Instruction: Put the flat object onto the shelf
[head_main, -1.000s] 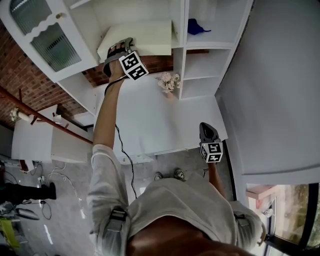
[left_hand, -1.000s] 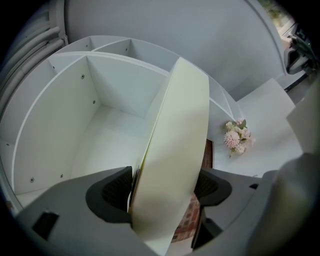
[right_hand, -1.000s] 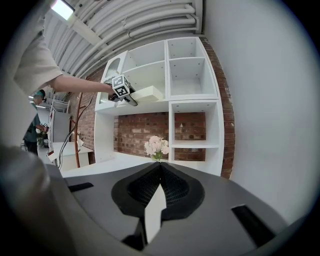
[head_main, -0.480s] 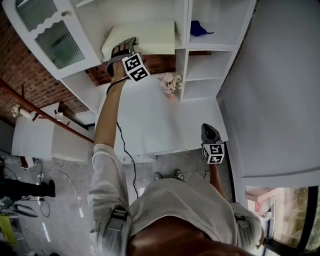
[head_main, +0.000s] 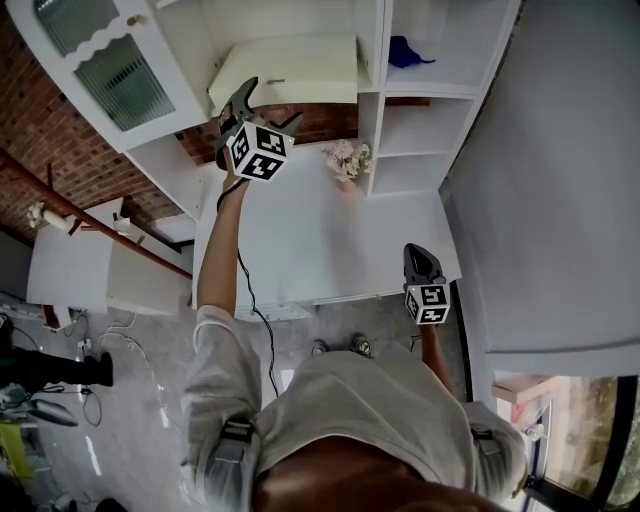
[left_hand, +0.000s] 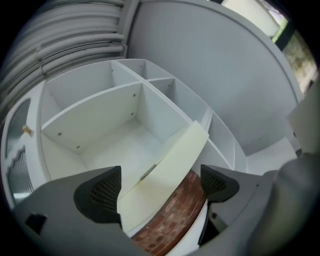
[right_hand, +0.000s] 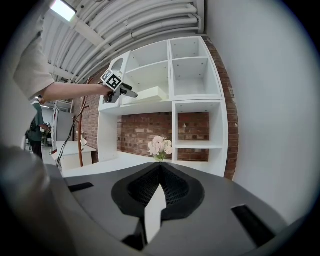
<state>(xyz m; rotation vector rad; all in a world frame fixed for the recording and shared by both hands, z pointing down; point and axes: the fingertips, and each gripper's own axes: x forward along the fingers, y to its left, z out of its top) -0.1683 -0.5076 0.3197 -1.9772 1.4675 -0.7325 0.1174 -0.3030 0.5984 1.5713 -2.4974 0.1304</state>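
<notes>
The flat object, a cream board (head_main: 292, 70), lies on the white shelf (head_main: 370, 98) in the wide upper compartment, its front edge past the shelf lip. My left gripper (head_main: 270, 102) hangs just in front of that edge. Its jaws have just been opening and now stand wide. In the left gripper view the board (left_hand: 167, 170) shows in the gap of my left gripper (left_hand: 159, 186), and neither pad touches it. The right gripper view shows the board (right_hand: 152, 93) with the left gripper (right_hand: 127, 90) beside it. My right gripper (head_main: 418, 262) (right_hand: 160, 187) is shut on nothing, low over the counter.
Pale flowers (head_main: 347, 160) (right_hand: 160, 146) stand on the white counter (head_main: 300, 240) under the shelves. A blue thing (head_main: 405, 52) sits in the upper right compartment. A glass-fronted cabinet door (head_main: 100, 65) hangs open at left. A grey wall (head_main: 560, 180) runs along the right.
The left gripper's jaws spread and let go of the board. The gripper drew back from the shelf and rolled. The board stays on the shelf. The right gripper has not moved.
</notes>
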